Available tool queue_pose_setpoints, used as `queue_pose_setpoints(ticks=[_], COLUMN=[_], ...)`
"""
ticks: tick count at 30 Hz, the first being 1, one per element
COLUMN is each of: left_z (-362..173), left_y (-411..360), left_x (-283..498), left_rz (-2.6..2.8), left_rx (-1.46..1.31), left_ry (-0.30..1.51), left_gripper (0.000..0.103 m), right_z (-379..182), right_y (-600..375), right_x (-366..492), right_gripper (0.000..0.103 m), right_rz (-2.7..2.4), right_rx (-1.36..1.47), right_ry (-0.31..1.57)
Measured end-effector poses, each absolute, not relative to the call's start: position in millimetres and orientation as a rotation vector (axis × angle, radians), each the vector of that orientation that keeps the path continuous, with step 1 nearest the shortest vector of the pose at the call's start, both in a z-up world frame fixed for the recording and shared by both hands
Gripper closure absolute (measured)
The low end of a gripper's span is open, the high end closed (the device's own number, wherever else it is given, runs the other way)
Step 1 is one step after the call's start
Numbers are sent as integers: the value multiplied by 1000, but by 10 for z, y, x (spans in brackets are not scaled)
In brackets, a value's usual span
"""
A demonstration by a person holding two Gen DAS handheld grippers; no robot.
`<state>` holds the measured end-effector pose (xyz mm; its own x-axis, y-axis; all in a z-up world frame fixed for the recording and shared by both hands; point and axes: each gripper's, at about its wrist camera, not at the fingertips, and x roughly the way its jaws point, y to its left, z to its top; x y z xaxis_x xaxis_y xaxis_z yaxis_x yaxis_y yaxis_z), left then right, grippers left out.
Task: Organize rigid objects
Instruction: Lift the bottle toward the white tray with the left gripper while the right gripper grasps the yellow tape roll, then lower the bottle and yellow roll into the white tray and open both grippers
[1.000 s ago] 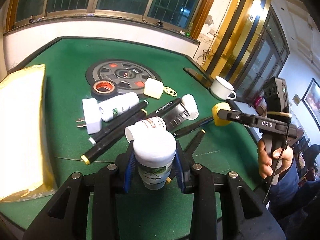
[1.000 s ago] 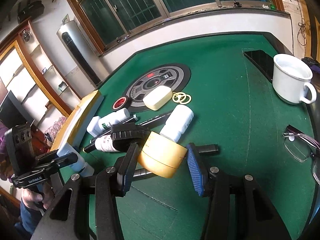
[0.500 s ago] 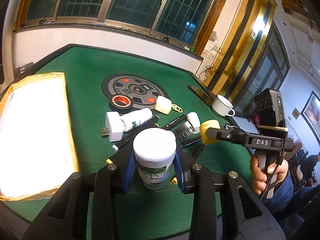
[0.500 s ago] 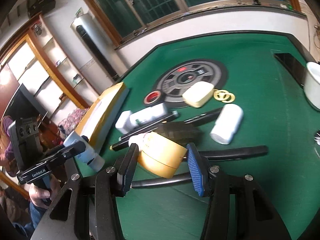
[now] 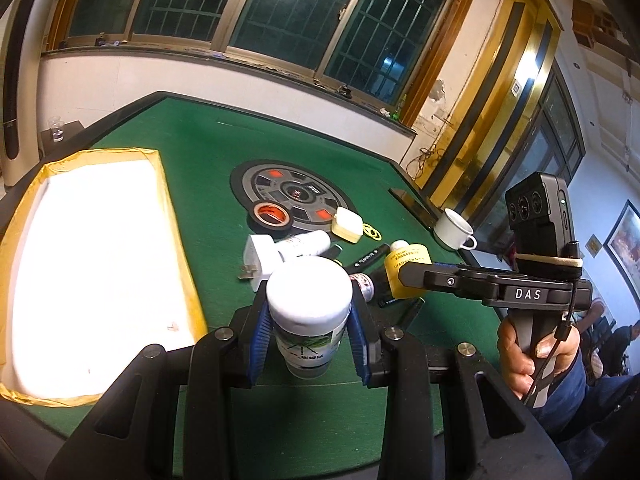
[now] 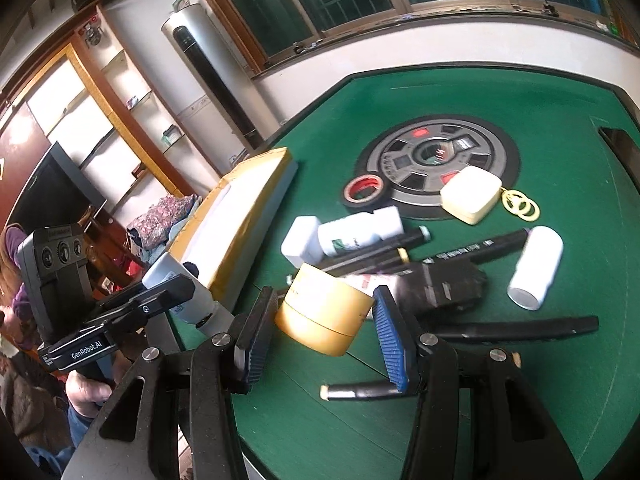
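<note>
Left gripper (image 5: 308, 332) clamped white-capped bottle (image 5: 308, 300); right gripper (image 6: 324, 332) gripped yellow jar (image 6: 324, 316) obliquely, risking slippage beside white tray (image 5: 92, 280).

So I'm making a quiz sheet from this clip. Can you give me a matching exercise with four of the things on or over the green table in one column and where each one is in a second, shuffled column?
Things:
1. white-capped bottle
2. yellow jar
3. tape roll
4. white mug

Places:
A. lying on the rim of the round dark disc
B. held in the right gripper
C. standing alone near the table's right edge
D. held in the left gripper

Pairs: 1-D, 2-B, 3-A, 4-C
</note>
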<state>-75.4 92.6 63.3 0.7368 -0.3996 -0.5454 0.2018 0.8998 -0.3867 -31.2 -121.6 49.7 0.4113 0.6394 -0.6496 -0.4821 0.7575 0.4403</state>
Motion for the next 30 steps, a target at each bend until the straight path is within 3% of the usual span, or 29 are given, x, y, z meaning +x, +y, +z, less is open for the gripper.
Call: queue_pose_setpoints(ticks=[14, 30], left_z=[594, 529], left_y=[1466, 2167], left_x=[-754, -238], left_rz=[-230, -79], left_rx=[-371, -342], left_ry=[640, 739], left_gripper=[71, 71], right_z=[655, 852], right_y=[-595, 600], right_x=[-322, 146], right_gripper=[59, 58], right_rz=[766, 804], right_rx=[107, 9], right_ry=[903, 976])
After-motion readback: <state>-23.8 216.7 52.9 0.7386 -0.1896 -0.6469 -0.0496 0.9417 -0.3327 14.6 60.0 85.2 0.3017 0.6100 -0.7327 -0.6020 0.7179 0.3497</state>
